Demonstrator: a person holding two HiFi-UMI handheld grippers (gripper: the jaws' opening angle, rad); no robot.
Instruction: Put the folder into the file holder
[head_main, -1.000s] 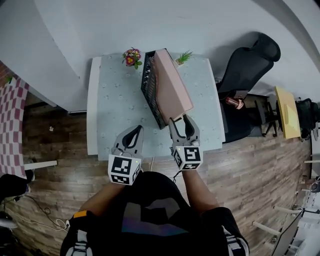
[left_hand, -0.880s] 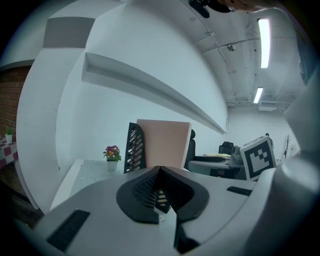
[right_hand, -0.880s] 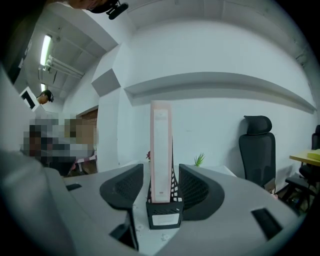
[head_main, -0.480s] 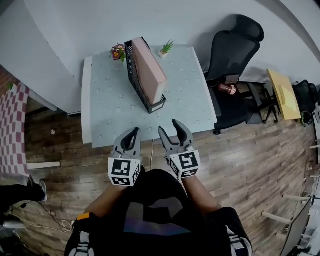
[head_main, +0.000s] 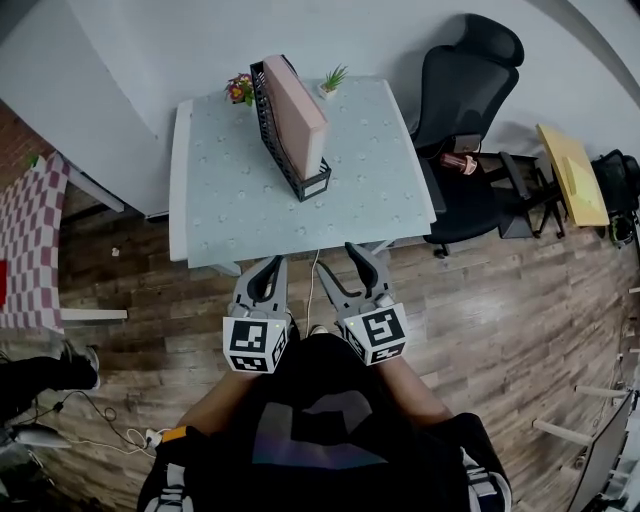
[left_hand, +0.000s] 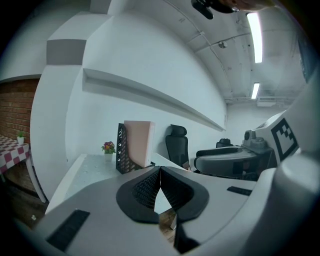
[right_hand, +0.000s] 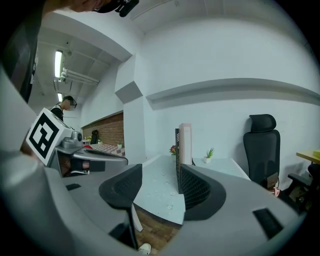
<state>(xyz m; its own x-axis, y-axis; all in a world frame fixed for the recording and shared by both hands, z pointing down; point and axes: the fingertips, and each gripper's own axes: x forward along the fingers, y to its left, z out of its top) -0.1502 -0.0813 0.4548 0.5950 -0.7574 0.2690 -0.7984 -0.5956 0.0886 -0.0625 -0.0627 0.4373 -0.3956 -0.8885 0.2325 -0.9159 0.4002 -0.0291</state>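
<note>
The pink folder (head_main: 298, 115) stands upright inside the black mesh file holder (head_main: 272, 135) near the far side of the pale table (head_main: 350, 200). Both grippers hang over the wooden floor, short of the table's near edge and well apart from the holder. My left gripper (head_main: 268, 266) is shut with its pads touching and nothing in them (left_hand: 160, 170). My right gripper (head_main: 342, 264) is open; its jaws have just been opening and the gap is empty (right_hand: 160, 182). Both gripper views show the folder (left_hand: 138, 142) (right_hand: 186, 144) far ahead in the holder (left_hand: 121, 150).
A flower pot (head_main: 240, 90) and a small green plant (head_main: 333, 78) sit at the table's far edge. A black office chair (head_main: 465, 85) stands right of the table, a checkered table (head_main: 30, 230) at far left. A person (right_hand: 67, 104) stands in the background.
Both grippers have drawn back from the table toward my body. The right gripper, earlier at the folder's near end, is now away from it. The folder stands straighter in the holder.
</note>
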